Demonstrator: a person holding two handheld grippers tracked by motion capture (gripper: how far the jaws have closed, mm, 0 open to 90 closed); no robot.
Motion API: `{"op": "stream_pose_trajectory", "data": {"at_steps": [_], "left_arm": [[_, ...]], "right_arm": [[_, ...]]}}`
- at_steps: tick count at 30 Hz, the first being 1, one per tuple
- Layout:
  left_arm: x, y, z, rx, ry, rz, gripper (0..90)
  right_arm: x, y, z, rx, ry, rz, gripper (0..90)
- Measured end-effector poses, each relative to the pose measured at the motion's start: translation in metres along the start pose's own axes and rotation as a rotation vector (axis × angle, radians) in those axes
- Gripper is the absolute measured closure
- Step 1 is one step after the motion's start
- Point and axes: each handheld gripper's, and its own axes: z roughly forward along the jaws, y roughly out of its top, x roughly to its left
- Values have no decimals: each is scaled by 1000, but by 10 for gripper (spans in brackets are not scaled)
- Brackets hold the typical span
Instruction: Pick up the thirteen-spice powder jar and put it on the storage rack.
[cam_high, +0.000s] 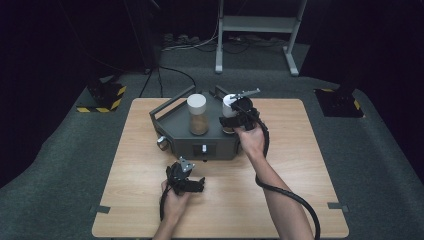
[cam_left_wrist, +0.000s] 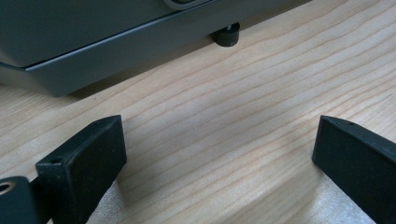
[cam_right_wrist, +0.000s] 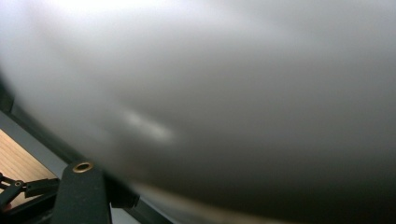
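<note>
Just right of centre in the high view, the right gripper (cam_high: 235, 119) grasps the white-capped jar (cam_high: 229, 102) standing in the grey tray (cam_high: 172, 112). The left gripper (cam_left_wrist: 219, 154), jaws spread, rests low on the wooden table (cam_left_wrist: 243, 93).

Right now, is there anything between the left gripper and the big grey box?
No. In the left gripper view, only bare wooden table lies between the open left gripper and the grey box.

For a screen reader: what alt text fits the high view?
On a wooden table, the right tongs close around a white-capped jar in a grey tray. A second jar stands alongside; the left tongs rest open.
</note>
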Motion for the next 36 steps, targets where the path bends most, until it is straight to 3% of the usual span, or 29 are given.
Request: {"op": "stream_pose_trajectory", "data": {"at_steps": [31,36], "left_arm": [[0,0,0,0,0,0,28],[0,0,0,0,0,0,28]], "right_arm": [[7,0,8,7,3,-35,299],[5,-2,9,4,7,-27,252]]}}
